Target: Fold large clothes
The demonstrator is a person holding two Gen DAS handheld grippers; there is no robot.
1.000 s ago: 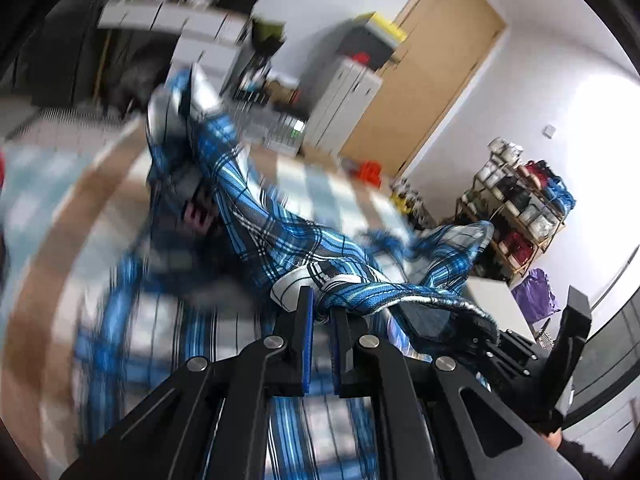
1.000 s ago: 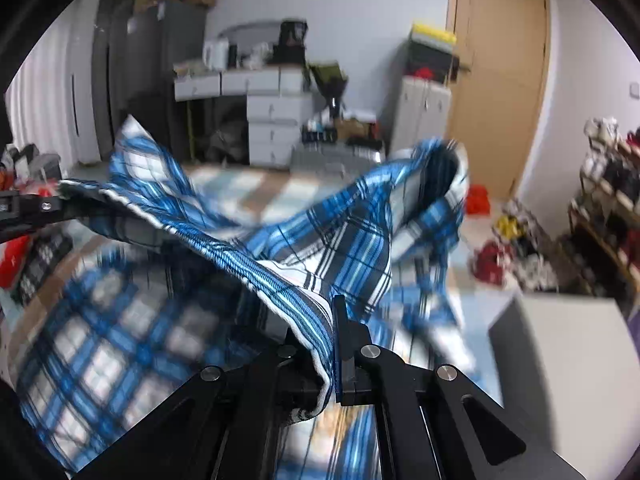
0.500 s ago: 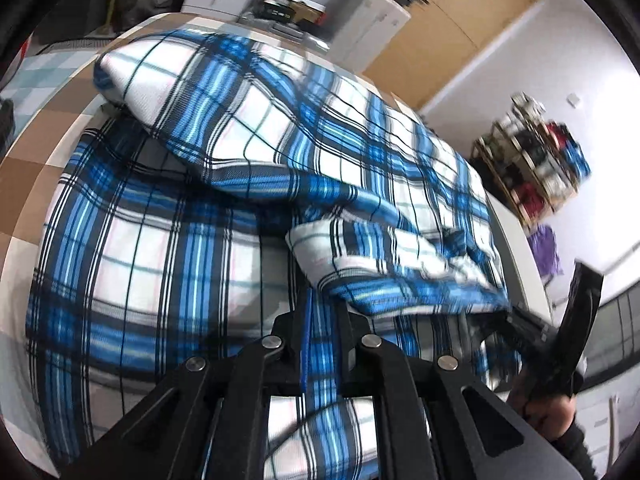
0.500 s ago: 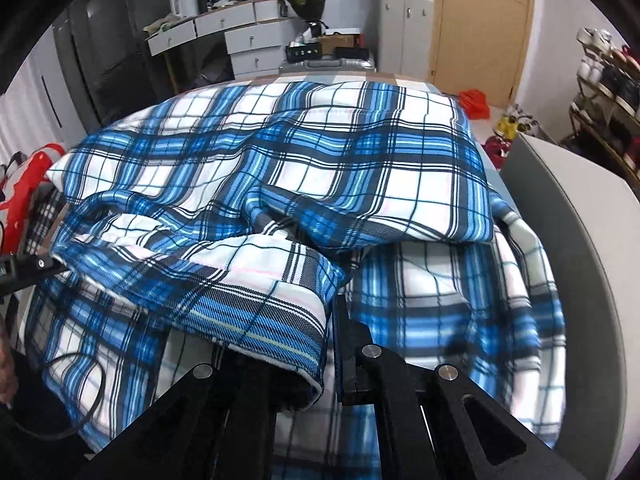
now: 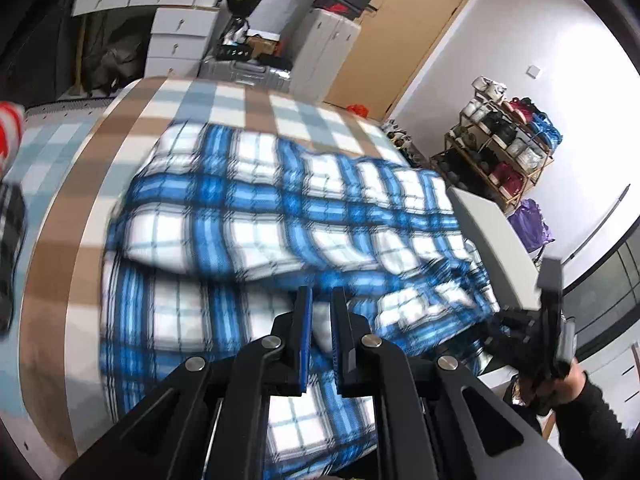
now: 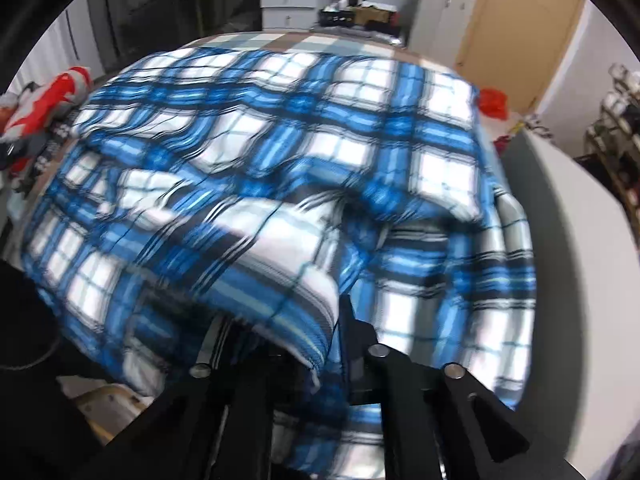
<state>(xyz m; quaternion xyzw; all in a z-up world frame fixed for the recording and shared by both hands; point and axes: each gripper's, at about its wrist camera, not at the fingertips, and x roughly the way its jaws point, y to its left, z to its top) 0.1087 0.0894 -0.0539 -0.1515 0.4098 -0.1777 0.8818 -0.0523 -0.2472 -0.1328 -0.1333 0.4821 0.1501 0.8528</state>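
Left tool (image 5: 320,300): blue pads nearly together, nothing visibly between them, hanging just above the near edge of the plaid garment (image 5: 280,216); read as clenched on nothing. Right tool (image 6: 320,320): jaws have just been opening, with a folded plaid edge draped between and over them; the left finger is hidden under cloth, so whether the pads press on it cannot be told. It also shows at the right of the left wrist view, in the person's hand (image 5: 568,384). Garment lies on the bed (image 5: 72,184), on its brown-and-pale checked cover, with one layer doubled over the lower one and a rumpled bunch at the right near corner. Step in hand, judged: laying down the fold. To do it well, let the right edge slip free low to the cloth rather than dropping it, then smooth the bunch. Long axis runs across both views, left to right; the fold line follows it. Collar or hem end not distinguishable; frames are motion-blurred.
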